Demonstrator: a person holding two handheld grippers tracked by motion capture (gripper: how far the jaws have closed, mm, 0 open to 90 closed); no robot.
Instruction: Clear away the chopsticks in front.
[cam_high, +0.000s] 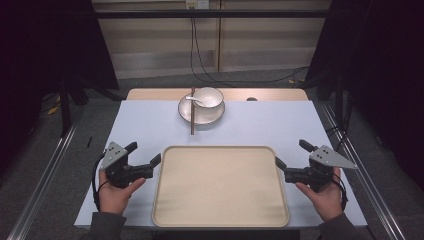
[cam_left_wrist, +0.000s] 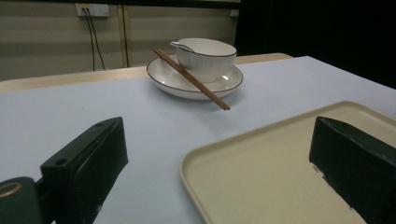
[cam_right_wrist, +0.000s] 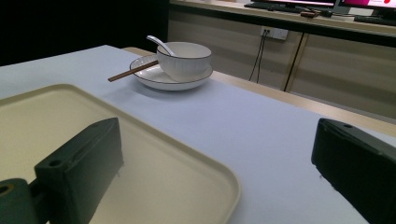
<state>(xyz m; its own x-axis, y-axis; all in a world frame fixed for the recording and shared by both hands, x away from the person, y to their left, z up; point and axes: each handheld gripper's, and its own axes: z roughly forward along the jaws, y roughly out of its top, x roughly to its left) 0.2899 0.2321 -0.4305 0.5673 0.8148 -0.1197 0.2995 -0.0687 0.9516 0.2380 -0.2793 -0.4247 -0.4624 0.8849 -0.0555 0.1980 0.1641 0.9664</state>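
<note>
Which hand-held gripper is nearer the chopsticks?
Left, slightly. The chopsticks lie across the left side of the plate. The left hand-held gripper sits at the tray's left edge; the right hand-held gripper sits at its right edge, farther across.

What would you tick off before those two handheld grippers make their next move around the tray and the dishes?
1. Left gripper open with nothing between its fingers: ok.
2. Right gripper open with nothing between its fingers: ok.
3. Beige rectangular plastic tray bare and lying flat on the pale blue table: ok.
4. White ribbed ceramic bowl sitting upright on the white round plate, white spoon inside it: ok.
5. Brown wooden chopsticks steady: not ok, they lean on the plate's rim and jut out past it, so a nudge could roll them off.
6. Bowl's contents: cannot tell.
</note>
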